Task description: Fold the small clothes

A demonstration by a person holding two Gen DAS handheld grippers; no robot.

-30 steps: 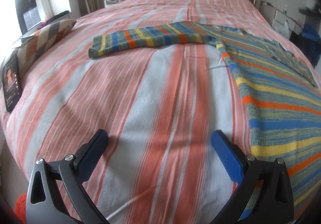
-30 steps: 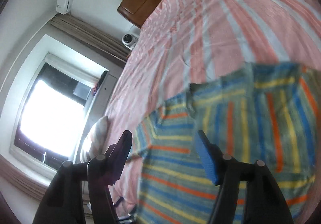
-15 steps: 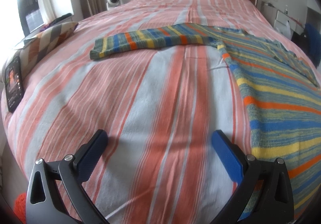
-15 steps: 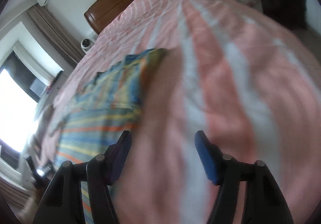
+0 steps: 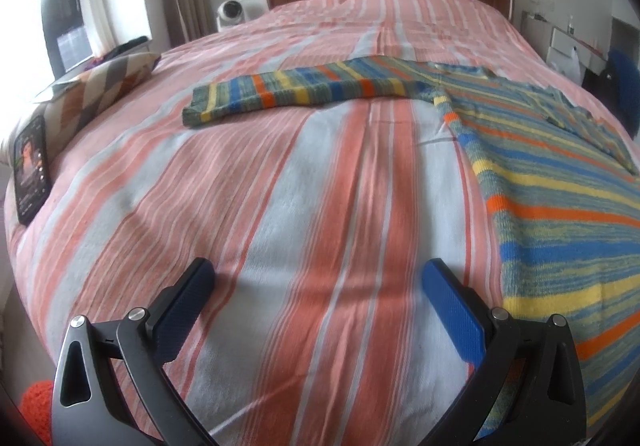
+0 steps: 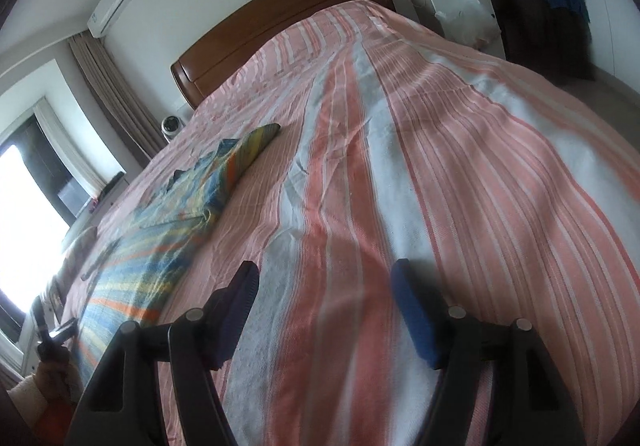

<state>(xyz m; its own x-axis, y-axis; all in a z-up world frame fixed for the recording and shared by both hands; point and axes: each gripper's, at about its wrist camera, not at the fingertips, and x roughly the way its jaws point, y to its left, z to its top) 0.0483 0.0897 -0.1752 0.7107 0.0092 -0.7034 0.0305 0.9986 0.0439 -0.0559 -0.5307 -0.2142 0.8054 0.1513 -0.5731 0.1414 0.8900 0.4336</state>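
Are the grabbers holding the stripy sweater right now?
No. The left gripper and right gripper are both open and empty above the bedspread. The sweater lies flat, untouched.

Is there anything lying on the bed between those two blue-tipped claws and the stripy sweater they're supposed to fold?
Nothing visible does. Only bare striped bedspread lies between the open left gripper and the sweater, whose body starts just beside its right finger. The right gripper also has only open bedspread between it and the sweater. The phone sits off at the bed's edge.
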